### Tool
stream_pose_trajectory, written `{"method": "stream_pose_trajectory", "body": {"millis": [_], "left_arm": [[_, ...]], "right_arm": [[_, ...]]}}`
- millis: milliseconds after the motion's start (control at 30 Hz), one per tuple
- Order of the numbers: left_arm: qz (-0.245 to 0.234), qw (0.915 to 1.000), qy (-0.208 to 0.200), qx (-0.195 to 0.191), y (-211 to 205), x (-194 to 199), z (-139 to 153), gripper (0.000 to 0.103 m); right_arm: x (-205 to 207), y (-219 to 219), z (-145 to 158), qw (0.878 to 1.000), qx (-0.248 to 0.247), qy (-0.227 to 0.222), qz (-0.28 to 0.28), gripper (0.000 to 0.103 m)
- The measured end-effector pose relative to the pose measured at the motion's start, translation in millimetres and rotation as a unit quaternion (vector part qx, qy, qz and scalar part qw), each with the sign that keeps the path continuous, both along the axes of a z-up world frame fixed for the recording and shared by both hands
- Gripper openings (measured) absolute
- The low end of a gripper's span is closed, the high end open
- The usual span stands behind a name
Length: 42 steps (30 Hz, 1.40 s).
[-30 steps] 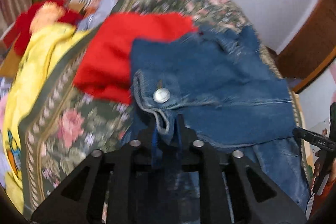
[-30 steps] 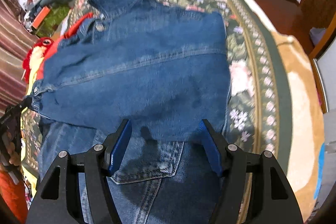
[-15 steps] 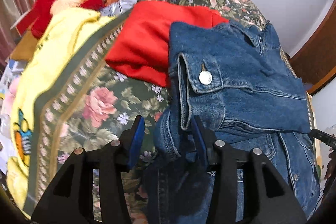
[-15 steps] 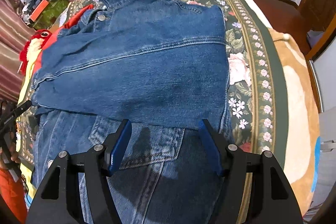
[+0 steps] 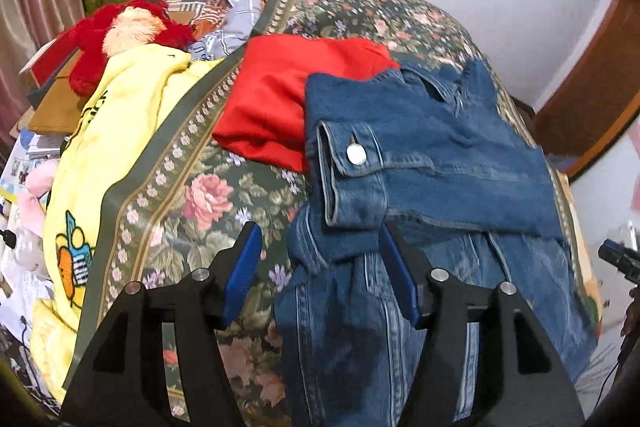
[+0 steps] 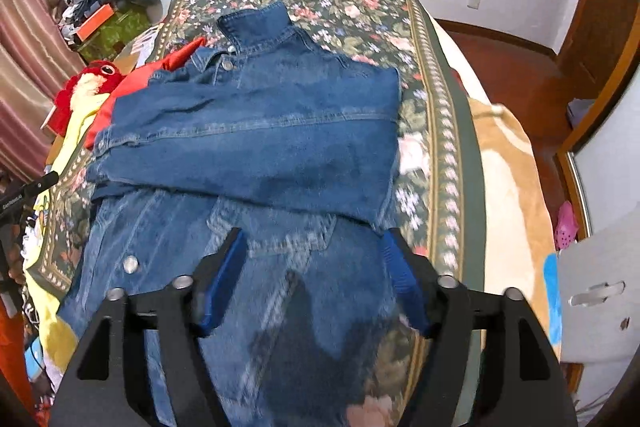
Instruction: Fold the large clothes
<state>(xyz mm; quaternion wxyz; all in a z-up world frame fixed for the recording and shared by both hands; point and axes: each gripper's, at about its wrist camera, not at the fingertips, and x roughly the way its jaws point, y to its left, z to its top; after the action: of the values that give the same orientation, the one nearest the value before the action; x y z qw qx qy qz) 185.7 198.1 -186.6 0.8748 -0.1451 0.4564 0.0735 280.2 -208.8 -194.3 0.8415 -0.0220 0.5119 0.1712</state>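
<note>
Floral bedspread (image 6: pixel 436 115) lies under the jacket (image 6: pixel 256 131), sleeves folded across. We hold left gripper (image 5: pixel 320 267) and right gripper (image 6: pixel 312 275) released, jaws just widened, gripping nothing; next, grasp the hem and fold toward the collar (image 6: pixel 256 23)

The denim jacket (image 6: pixel 256 131) lies on the bedspread (image 6: pixel 436 131), its left edge overlapping the folded garment (image 5: pixel 288 99).

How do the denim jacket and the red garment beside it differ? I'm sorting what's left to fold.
The denim jacket is blue with metal snaps, folded over itself in front of both grippers; the red garment is plain, with no fastenings visible. The jacket overlaps the red garment's edge. Both lie on the floral bedspread.
</note>
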Motion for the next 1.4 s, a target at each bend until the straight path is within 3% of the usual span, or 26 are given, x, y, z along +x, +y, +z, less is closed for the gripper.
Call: {"method": "stream_pose_trajectory", "body": {"millis": [133,400,500,633,767,867,1033,1133,1167,1233,1300,1400], "left_arm": [[-0.020,0.9996,0.018,-0.013,-7.8,-12.7,-13.4,0.064],[-0.016,0.9954,0.076,-0.056,-5.8,-47.4,-60.5,0.064],[-0.011,0.9928,0.096,-0.070,-6.8,-61.7,-76.6,0.064],[-0.006,0.9862,0.117,-0.117,-7.7,-77.0,-97.6,0.064],[0.020,0.9762,0.110,-0.186,0.7,-88.0,-108.7,0.064],[0.019,0.9656,0.100,-0.239,1.4,-88.1,-114.3,0.064],[-0.007,0.9654,0.094,-0.243,-14.3,-79.2,-109.0,0.064],[-0.030,0.9700,0.091,-0.223,-26.4,-76.2,-99.4,0.055],[-0.035,0.9704,0.090,-0.221,-30.8,-74.1,-96.5,0.052],[-0.046,0.9717,0.087,-0.214,-38.1,-71.6,-89.6,0.044],[-0.056,0.9719,0.080,-0.214,-46.2,-68.4,-81.8,0.034],[-0.063,0.9760,0.062,-0.199,-53.9,-62.0,-65.5,0.015]], "right_arm": [[-13.7,-10.7,-13.8,1.000,-0.012,0.021,-0.014,0.075],[-49.7,-41.3,-61.7,0.990,0.048,0.099,-0.089,0.075],[-59.4,-50.9,-61.3,0.986,0.082,0.093,-0.113,0.075],[-62.9,-52.2,-58.4,0.984,0.090,0.098,-0.115,0.076],[-60.7,-49.9,-62.1,0.985,0.094,0.102,-0.107,0.077],[-57.0,-48.0,-68.3,0.984,0.105,0.106,-0.099,0.086],[-45.0,-42.6,-74.3,0.984,0.118,0.106,-0.086,0.087],[-44.1,-39.1,-73.5,0.982,0.138,0.110,-0.068,0.072],[-44.7,-37.5,-72.3,0.981,0.149,0.112,-0.060,0.057],[-45.9,-34.6,-69.8,0.981,0.151,0.112,-0.054,0.048],[-47.3,-30.7,-65.1,0.979,0.167,0.113,-0.039,0.023],[-45.1,-26.5,-60.3,0.977,0.177,0.111,-0.040,0.014]]}}
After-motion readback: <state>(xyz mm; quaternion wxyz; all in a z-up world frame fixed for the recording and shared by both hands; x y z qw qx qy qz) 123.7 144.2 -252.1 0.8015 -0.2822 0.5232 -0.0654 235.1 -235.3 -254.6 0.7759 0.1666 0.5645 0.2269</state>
